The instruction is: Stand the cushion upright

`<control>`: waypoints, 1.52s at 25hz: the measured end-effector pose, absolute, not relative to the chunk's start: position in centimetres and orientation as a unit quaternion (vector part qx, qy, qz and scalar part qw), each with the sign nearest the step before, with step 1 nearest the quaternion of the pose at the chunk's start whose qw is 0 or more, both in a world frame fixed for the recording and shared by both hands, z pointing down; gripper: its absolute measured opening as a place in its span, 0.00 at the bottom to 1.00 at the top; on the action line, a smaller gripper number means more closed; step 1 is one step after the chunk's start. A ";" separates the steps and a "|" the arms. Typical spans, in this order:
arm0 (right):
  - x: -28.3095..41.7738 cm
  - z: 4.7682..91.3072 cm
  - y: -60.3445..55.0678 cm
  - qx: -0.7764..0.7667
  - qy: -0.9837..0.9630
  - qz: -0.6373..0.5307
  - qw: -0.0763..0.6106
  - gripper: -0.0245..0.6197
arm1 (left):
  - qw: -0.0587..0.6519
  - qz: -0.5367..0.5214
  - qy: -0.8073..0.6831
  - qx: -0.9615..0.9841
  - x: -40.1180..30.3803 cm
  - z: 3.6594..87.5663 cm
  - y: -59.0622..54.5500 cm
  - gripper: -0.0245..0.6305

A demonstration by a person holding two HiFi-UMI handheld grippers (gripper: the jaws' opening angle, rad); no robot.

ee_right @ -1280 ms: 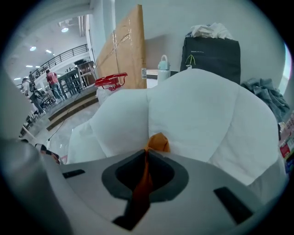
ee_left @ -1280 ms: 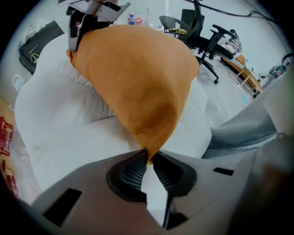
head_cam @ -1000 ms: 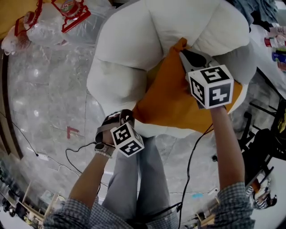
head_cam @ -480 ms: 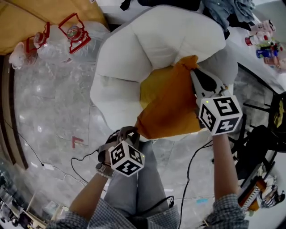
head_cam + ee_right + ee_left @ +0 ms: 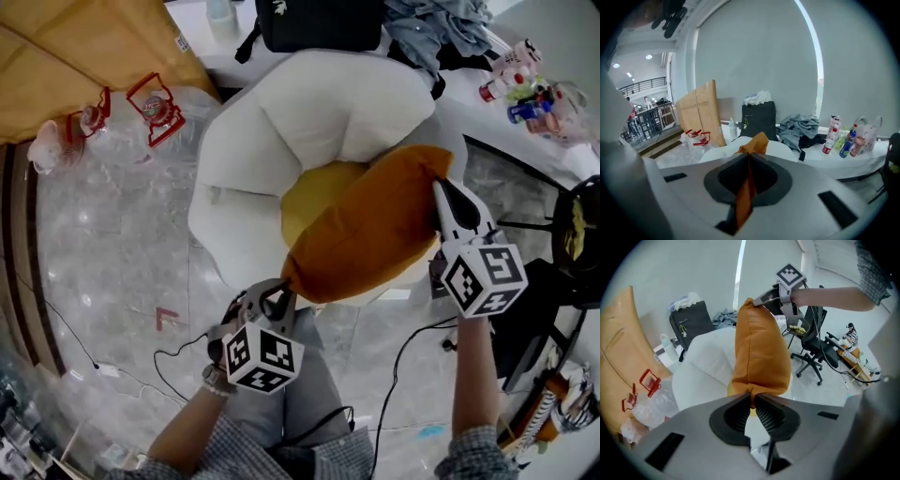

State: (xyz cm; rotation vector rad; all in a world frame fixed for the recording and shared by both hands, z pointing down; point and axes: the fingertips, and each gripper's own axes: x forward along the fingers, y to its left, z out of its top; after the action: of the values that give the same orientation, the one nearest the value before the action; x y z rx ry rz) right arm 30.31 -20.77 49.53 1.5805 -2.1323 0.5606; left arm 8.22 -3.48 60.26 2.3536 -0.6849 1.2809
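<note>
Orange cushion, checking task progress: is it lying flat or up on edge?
On edge, held up: the orange cushion shows tall and narrow, opposite corners pinched by the left gripper and right gripper.

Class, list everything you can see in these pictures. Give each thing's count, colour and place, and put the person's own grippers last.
cushion: one, orange, held up over the armchair by two opposite corners
armchair: one, white, below and behind the cushion
seat pad: one, yellow, in the armchair's seat
bag: one, black, behind the armchair
clothes: one heap, grey, right of the bag
bottles: several, mixed colours, far right of the clothes
wire frames: two, red, left of the armchair
office chair: one, black, right of the armchair
left gripper: shut on the cushion's near corner
right gripper: shut on the cushion's far corner
</note>
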 end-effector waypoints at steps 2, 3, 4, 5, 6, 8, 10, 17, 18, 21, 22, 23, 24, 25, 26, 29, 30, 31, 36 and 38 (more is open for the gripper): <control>31.5 48.4 -20.5 0.584 -0.761 0.204 0.197 0.07 | 0.174 0.446 -0.258 0.839 8.2 59.0 -5.0 0.10; 32.0 48.1 -20.3 0.589 -0.758 0.203 0.193 0.07 | 0.167 0.444 -0.262 0.840 8.2 58.6 -5.7 0.10; 32.4 47.7 -20.2 0.593 -0.756 0.202 0.192 0.07 | 0.160 0.443 -0.266 0.841 8.1 58.1 -6.4 0.10; 32.7 47.4 -20.0 0.596 -0.754 0.201 0.191 0.07 | 0.153 0.441 -0.269 0.843 8.1 57.7 -7.2 0.10; 33.0 47.1 -20.0 0.598 -0.752 0.199 0.191 0.07 | 0.147 0.438 -0.274 0.844 8.0 57.2 -7.9 0.10; 33.4 46.6 -19.8 0.602 -0.751 0.198 0.187 0.07 | 0.137 0.430 -0.285 0.845 7.6 56.3 -9.2 0.10; 33.9 46.2 -19.6 0.606 -0.748 0.201 0.181 0.07 | 0.131 0.421 -0.298 0.847 7.4 55.4 -10.4 0.10; 36.0 46.6 -18.2 0.625 -0.727 0.229 0.167 0.07 | 0.078 0.373 -0.348 0.856 6.7 51.6 -16.9 0.10; 36.2 47.0 -18.0 0.629 -0.723 0.237 0.161 0.07 | 0.070 0.369 -0.354 0.857 6.8 51.4 -18.0 0.10; 36.2 48.7 -18.0 0.635 -0.713 0.257 0.146 0.07 | 0.049 0.376 -0.358 0.853 6.7 52.0 -20.3 0.10; 36.2 49.1 -18.2 0.637 -0.711 0.265 0.137 0.07 | 0.045 0.380 -0.357 0.852 6.5 52.4 -20.8 0.10; 36.2 49.4 -18.6 0.639 -0.708 0.272 0.127 0.07 | 0.044 0.381 -0.357 0.852 6.3 52.7 -21.4 0.10; 36.4 49.6 -19.1 0.641 -0.707 0.275 0.120 0.07 | 0.045 0.380 -0.357 0.852 6.2 52.9 -22.0 0.10; 36.5 49.8 -19.6 0.642 -0.706 0.274 0.119 0.07 | 0.047 0.377 -0.358 0.853 6.2 53.1 -22.6 0.10; 36.7 50.1 -20.3 0.642 -0.706 0.270 0.124 0.07 | 0.047 0.376 -0.359 0.853 6.3 53.2 -23.2 0.10; 36.9 50.9 -22.2 0.642 -0.708 0.246 0.162 0.07 | 0.046 0.379 -0.360 0.851 6.7 53.9 -25.0 0.10; 37.1 51.3 -22.9 0.643 -0.707 0.236 0.178 0.07 | 0.047 0.380 -0.359 0.851 6.9 54.1 -25.5 0.10; 37.2 51.7 -23.5 0.644 -0.705 0.226 0.194 0.07 | 0.046 0.380 -0.358 0.852 7.2 54.3 -26.0 0.10; 37.9 53.6 -26.5 0.647 -0.693 0.187 0.258 0.08 | 0.023 0.390 -0.342 0.854 8.2 55.5 -28.4 0.10; 38.0 54.3 -27.8 0.647 -0.689 0.184 0.268 0.08 | 0.015 0.394 -0.339 0.854 8.5 56.1 -29.7 0.10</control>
State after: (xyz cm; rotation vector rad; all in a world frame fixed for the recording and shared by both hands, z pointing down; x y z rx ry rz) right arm 38.01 -27.81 54.27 1.7465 -1.8596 0.4950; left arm 8.50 -29.67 56.09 2.6579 -1.0559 1.2259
